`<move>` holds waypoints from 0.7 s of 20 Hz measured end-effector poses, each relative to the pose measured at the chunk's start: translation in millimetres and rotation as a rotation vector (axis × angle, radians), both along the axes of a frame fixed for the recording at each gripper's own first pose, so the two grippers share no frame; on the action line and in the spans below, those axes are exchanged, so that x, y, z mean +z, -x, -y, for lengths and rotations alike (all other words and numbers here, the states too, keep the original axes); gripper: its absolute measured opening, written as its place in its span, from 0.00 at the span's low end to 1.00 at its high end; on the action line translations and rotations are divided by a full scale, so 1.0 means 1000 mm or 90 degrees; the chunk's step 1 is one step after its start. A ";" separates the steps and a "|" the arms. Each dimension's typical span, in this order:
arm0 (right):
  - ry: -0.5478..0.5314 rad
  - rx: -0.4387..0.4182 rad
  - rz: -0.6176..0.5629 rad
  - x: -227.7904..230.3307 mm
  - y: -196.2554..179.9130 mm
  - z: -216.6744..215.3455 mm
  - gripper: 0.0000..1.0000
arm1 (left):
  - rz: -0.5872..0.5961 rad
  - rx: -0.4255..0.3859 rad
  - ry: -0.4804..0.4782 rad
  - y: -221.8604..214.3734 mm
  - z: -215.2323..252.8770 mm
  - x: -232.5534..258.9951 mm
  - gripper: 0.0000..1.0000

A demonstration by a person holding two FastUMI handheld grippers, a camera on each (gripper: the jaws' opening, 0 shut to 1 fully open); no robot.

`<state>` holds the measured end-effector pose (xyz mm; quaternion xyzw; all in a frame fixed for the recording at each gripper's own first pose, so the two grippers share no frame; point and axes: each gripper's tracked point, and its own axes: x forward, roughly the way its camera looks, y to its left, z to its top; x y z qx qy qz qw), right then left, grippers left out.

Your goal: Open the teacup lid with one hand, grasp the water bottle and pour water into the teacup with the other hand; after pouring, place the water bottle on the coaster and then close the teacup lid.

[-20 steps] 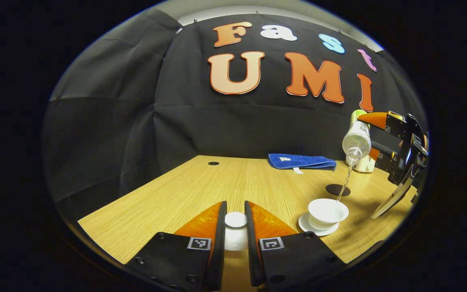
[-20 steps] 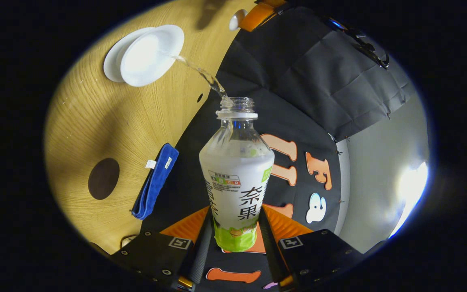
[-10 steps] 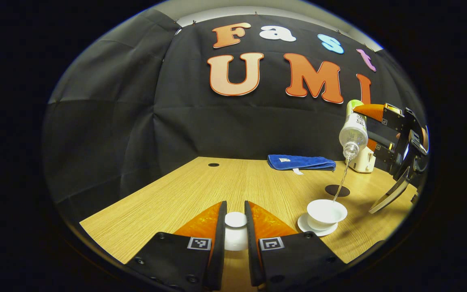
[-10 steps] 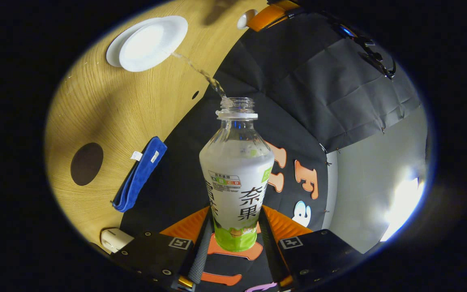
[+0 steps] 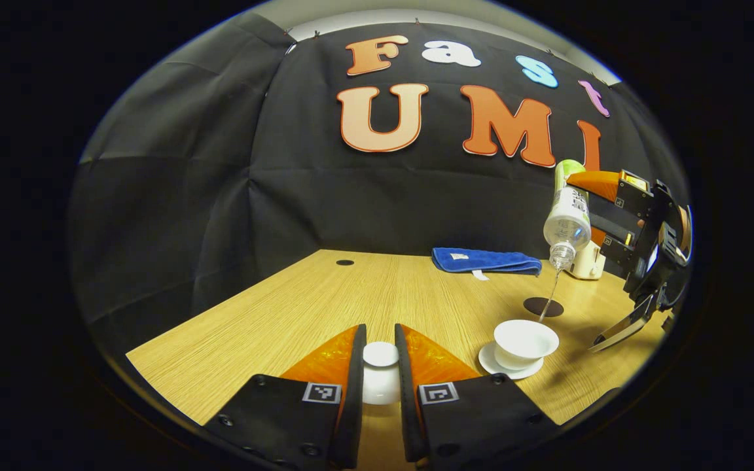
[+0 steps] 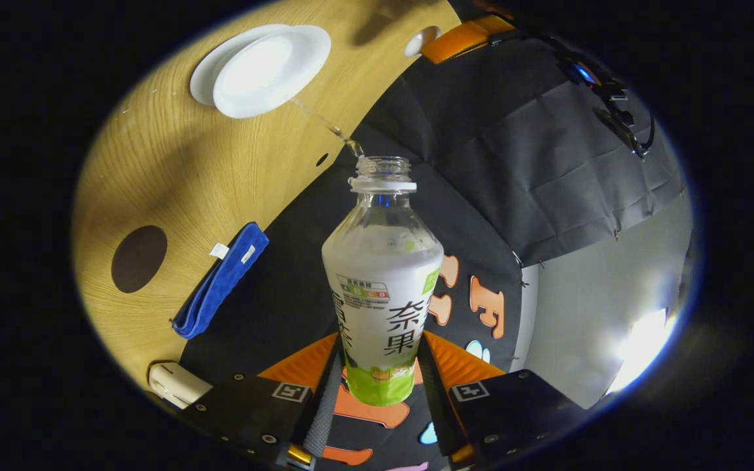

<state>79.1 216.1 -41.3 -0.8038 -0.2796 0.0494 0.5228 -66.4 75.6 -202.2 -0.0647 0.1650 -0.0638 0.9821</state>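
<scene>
My left gripper (image 5: 380,373) is shut on the white teacup lid (image 5: 380,356), holding it by its knob just above the wooden table (image 5: 324,301). To its right stands the open white teacup (image 5: 525,341) on its saucer (image 5: 489,358). My right gripper (image 6: 378,386) is shut on the water bottle (image 6: 382,275), tipped mouth-down over the teacup (image 6: 271,69). A thin stream of water falls from the bottle (image 5: 567,219) toward the cup's far rim. The dark round coaster (image 5: 542,307) lies just behind the cup, and the coaster (image 6: 139,259) shows left of the bottle in the right gripper view.
A folded blue cloth (image 5: 487,260) lies at the back of the table. A small white device (image 5: 588,261) stands to the cloth's right. A small dark hole (image 5: 345,263) marks the tabletop at the back left.
The right gripper has lifted the bottle higher and a little further from the cup. The stream of water has thinned. The left gripper has kept still with the lid.
</scene>
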 end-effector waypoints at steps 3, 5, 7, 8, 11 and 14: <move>0.001 0.005 -0.007 -0.007 0.001 -0.005 0.64 | 0.003 -0.002 -0.002 0.001 0.001 0.002 0.26; -0.012 0.002 -0.031 -0.017 0.002 -0.005 0.64 | 0.008 -0.002 -0.001 0.000 0.003 0.005 0.29; -0.026 0.001 -0.063 -0.030 0.006 -0.005 0.64 | 0.007 -0.004 0.001 0.000 0.005 0.005 0.29; -0.031 0.001 -0.080 -0.037 0.006 -0.007 0.64 | 0.006 -0.005 0.004 0.000 0.008 0.005 0.29; -0.062 -0.011 -0.145 -0.066 0.011 -0.004 0.64 | 0.006 -0.010 0.007 -0.001 0.013 0.008 0.29; -0.136 -0.029 -0.232 -0.087 0.015 -0.002 0.62 | 0.008 -0.014 0.011 -0.001 0.018 0.012 0.29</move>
